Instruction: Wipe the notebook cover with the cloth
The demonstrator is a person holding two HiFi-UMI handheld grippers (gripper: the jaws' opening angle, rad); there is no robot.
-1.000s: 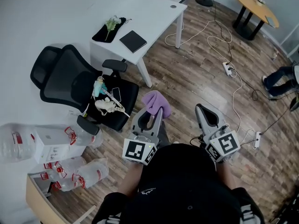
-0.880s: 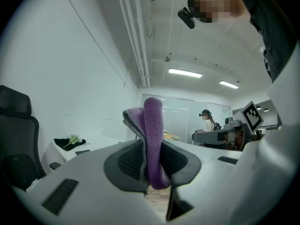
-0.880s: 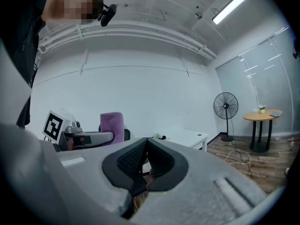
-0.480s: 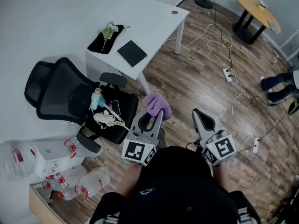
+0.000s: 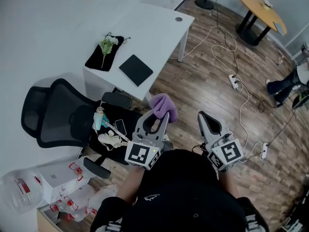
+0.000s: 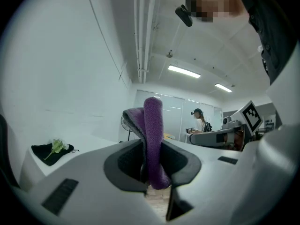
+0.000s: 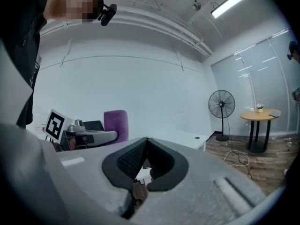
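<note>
My left claw [image 6: 152, 148] is clamped on the purple cloth [image 6: 151, 121]. A fold stands up above the jaws, which I judge leaves loose fabric to rub with. My right claw [image 7: 146, 142] is pressed together on nothing, held beside the left, free to steady things. Both hang over the floor, short of the desk [image 5: 159, 21]. The black notebook [image 5: 135, 70] lies flat by the desk's near edge, toward the corner beside the chair [image 5: 67, 120], handy for wiping. One cloth, one notebook, two claws, one desk, one chair.
</note>
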